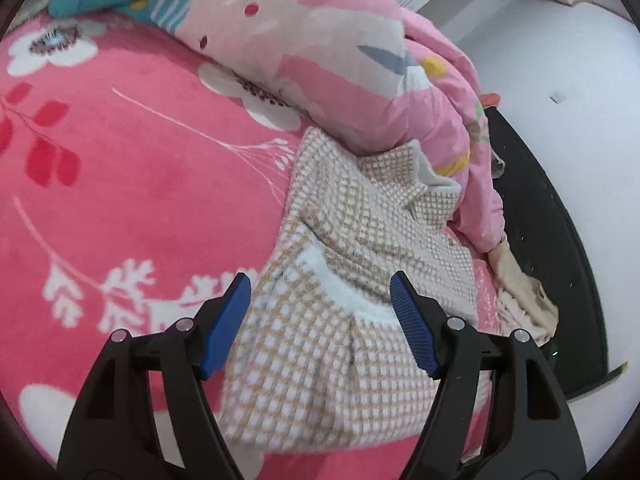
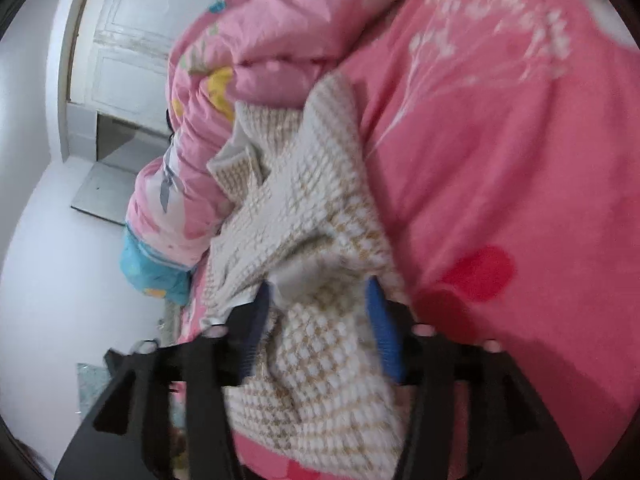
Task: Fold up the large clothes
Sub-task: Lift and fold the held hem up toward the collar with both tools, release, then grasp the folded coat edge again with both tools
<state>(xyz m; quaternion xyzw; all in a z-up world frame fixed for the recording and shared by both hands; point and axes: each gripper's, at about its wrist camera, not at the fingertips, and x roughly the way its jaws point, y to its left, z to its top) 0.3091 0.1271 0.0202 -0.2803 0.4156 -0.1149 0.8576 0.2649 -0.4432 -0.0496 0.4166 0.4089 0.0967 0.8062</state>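
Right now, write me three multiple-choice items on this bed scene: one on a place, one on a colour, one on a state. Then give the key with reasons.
1. Where does the beige-and-white checked knit garment lie?
A. on the pink flowered blanket
B. on the white floor
C. on a chair

2. What colour are the left gripper pads?
A. red
B. blue
C. green

3. How does the left gripper stand?
A. shut on the garment
B. shut on nothing
C. open, with the garment between its jaws

Key: 1 A, the blanket shows around the garment; 2 B, both ribbed pads are blue; 3 C, the pads stand wide apart and do not press on the fabric.
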